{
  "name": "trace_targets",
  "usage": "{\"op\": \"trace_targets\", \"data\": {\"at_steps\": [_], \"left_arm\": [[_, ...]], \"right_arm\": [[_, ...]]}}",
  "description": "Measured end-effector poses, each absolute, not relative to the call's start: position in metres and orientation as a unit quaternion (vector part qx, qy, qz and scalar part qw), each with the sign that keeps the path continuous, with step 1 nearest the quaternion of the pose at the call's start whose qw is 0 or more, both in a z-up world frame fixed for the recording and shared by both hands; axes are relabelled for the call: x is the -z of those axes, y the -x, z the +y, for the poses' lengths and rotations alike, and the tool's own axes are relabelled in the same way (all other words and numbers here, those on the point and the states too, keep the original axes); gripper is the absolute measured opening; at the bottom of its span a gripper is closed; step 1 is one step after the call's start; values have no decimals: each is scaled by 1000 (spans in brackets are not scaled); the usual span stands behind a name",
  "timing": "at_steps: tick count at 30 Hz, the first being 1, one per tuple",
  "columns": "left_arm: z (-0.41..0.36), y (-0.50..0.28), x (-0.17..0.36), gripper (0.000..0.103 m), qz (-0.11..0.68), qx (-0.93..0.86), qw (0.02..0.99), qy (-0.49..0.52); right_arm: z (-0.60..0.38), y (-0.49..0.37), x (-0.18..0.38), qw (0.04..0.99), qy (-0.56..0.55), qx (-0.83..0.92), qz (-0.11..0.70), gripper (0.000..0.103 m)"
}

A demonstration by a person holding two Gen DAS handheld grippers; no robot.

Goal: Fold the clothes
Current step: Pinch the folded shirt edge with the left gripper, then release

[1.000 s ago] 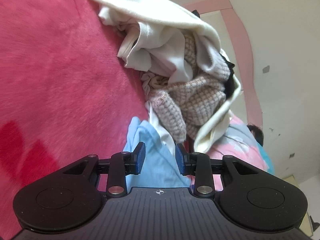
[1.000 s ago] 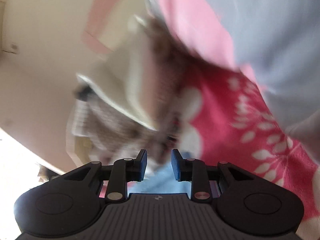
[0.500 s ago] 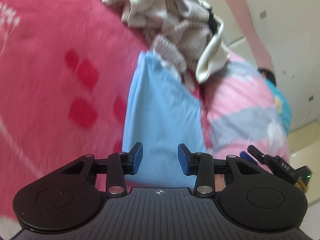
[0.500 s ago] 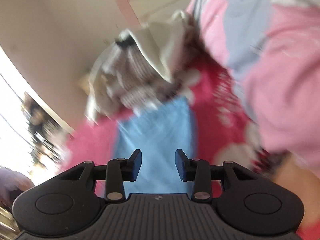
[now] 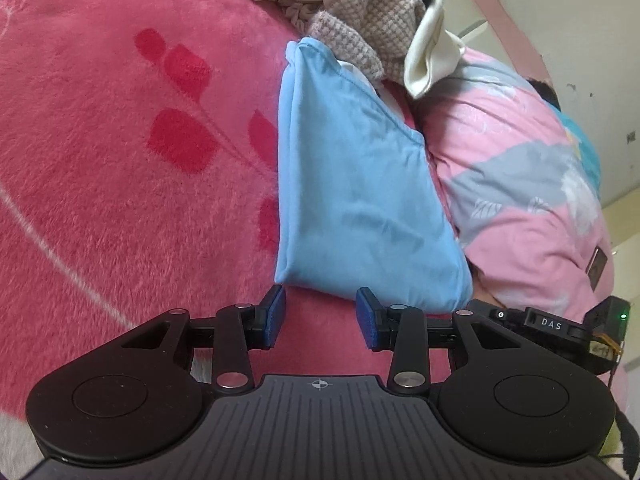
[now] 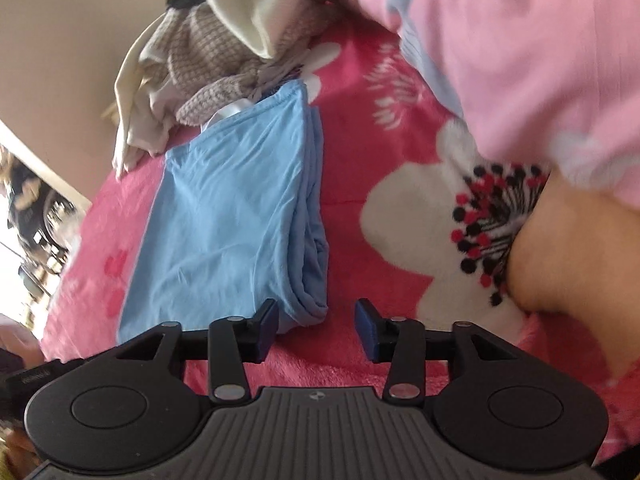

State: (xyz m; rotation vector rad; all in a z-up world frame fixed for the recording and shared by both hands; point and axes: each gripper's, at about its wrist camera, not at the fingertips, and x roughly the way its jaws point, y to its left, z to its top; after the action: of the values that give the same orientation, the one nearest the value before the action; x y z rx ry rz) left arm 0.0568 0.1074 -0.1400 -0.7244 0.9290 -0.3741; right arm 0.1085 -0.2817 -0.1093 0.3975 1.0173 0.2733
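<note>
Lying folded into a long rectangle on the pink floral fleece bed cover (image 5: 120, 160), the light-blue jersey garment (image 5: 360, 200) runs lengthwise straight away from both sets of tongs, its far end touching the heap of cream and checked knit clothes (image 5: 368, 12). Left tongs (image 5: 320, 316) and right tongs (image 6: 316, 326) both hover spread and empty just short of its near edge, neither clearly nearer; the right tongs face the layered corner (image 6: 308, 304).
</note>
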Motion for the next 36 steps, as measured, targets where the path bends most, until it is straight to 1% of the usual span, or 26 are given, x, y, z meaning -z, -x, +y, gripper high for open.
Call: {"op": "trace_targets", "data": {"at_steps": [1, 4, 8, 10, 11, 13, 14, 16, 17, 18, 20, 24, 29, 32, 36], "left_arm": [[109, -59, 143, 39, 435, 174, 811, 352], [113, -65, 152, 39, 431, 169, 795, 392], [113, -68, 156, 38, 429, 170, 779, 423], [110, -69, 156, 36, 431, 173, 777, 425], [107, -70, 156, 33, 432, 173, 777, 424], [104, -70, 158, 19, 433, 167, 778, 423], [103, -71, 160, 17, 433, 164, 777, 426], [102, -70, 164, 11, 431, 156, 775, 435], [103, -69, 164, 10, 427, 155, 775, 440], [104, -67, 163, 8, 422, 154, 775, 445], [107, -65, 161, 7, 412, 152, 775, 454], [112, -60, 156, 5, 393, 149, 775, 472], [127, -42, 130, 5, 370, 153, 789, 467], [136, -22, 111, 5, 375, 155, 797, 447], [149, 19, 91, 5, 399, 155, 803, 415]], "right_arm": [[-284, -111, 113, 841, -201, -130, 485, 51], [-288, -117, 125, 824, -239, -137, 495, 53], [-292, -126, 137, 805, -280, -144, 503, 54], [-293, -130, 141, 797, -298, -148, 505, 54], [-293, -131, 143, 793, -306, -150, 506, 54], [-293, -135, 146, 785, -321, -153, 507, 55], [-291, -136, 148, 784, -323, -155, 508, 54], [-288, -138, 149, 783, -322, -157, 508, 51], [-286, -139, 149, 785, -319, -156, 508, 46], [-284, -139, 149, 786, -316, -155, 508, 33], [-283, -139, 150, 785, -320, -155, 507, 15], [-281, -132, 142, 785, -332, -158, 498, 12], [-278, -115, 123, 771, -347, -173, 505, 11], [-270, -92, 108, 765, -337, -184, 517, 11], [-263, -39, 94, 749, -323, -202, 542, 11]]}}
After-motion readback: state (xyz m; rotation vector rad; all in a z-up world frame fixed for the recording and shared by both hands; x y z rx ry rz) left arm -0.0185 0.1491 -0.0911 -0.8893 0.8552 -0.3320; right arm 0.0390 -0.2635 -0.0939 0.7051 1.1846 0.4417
